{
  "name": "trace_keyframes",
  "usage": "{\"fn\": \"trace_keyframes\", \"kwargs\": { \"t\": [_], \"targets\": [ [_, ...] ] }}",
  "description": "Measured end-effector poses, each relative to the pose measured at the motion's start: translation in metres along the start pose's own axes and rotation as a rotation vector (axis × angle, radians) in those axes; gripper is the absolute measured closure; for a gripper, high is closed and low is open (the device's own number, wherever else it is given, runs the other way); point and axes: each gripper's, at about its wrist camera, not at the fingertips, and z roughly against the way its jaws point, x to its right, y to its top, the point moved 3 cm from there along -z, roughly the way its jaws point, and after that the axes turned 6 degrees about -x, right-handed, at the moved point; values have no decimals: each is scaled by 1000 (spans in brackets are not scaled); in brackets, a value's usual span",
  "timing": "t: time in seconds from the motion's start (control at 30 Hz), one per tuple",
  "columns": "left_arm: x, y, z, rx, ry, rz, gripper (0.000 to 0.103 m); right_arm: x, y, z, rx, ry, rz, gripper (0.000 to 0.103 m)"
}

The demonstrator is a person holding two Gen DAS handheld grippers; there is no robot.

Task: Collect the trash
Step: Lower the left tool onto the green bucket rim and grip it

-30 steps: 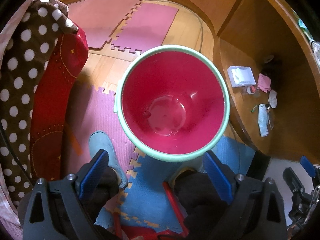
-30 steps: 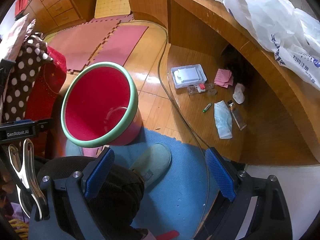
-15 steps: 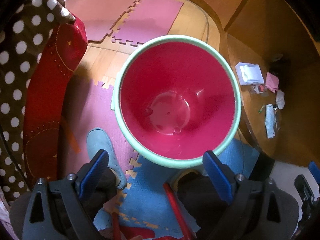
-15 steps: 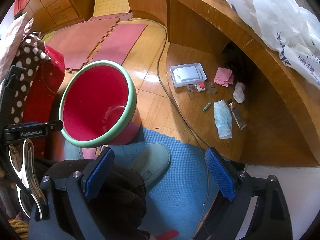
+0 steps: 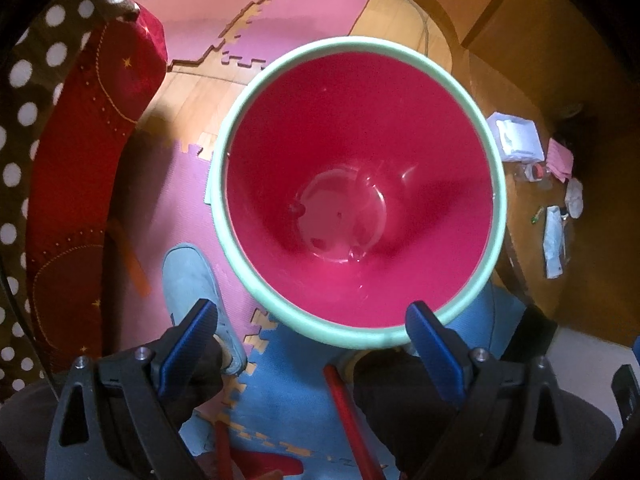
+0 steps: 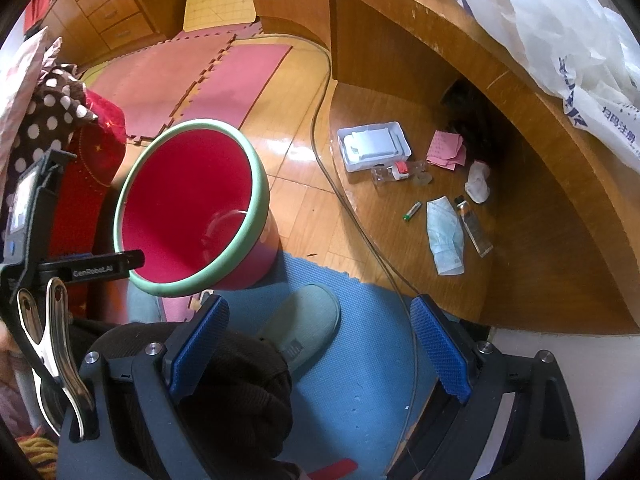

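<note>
A red trash bin with a pale green rim (image 5: 400,52) stands on the floor, its inside bare; it also shows in the right wrist view as the bin (image 6: 256,184). My left gripper (image 5: 312,344) hovers open just above its near rim, holding nothing. My right gripper (image 6: 320,344) is open over the blue mat, apart from the litter. On the low wooden shelf lie a face mask (image 6: 446,236), a white tray (image 6: 374,146), pink paper (image 6: 446,150), a small clear bottle (image 6: 394,172), a tube (image 6: 474,226), a crumpled white wad (image 6: 478,184) and a green pen-like item (image 6: 412,211).
A person's legs and grey-green slippers (image 6: 308,316) stand on the blue mat (image 6: 360,380). A cable (image 6: 340,196) runs along the shelf edge. Red and dotted fabric (image 5: 80,160) hangs on the left. A white plastic bag (image 6: 560,52) lies on the desk top above the shelf.
The left gripper has moved closer over the bin, which now fills more of its view. The right gripper has barely shifted.
</note>
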Motion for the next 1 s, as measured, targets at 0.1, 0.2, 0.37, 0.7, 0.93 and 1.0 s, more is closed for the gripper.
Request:
{"fn": "trace_keyframes", "kwargs": {
  "t": [0.1, 0.2, 0.37, 0.7, 0.93, 1.0],
  "targets": [
    [0, 1, -6, -9, 0, 4, 6, 0, 1, -1, -3, -1, -2, 9],
    [-2, 1, -12, -15, 2, 8, 6, 0, 2, -2, -5, -1, -2, 9],
    [-1, 1, -20, -22, 1, 8, 6, -1, 2, -3, -7, -3, -1, 9],
    [0, 2, -27, -32, -6, 8, 8, -1, 1, -4, -9, -4, 1, 9],
    [-1, 4, -36, -41, -8, 5, 9, -2, 2, -6, -11, -11, 6, 9],
    [-2, 5, -40, -47, -13, 8, 9, -3, 2, -6, -13, -13, 6, 9]
  ]
}}
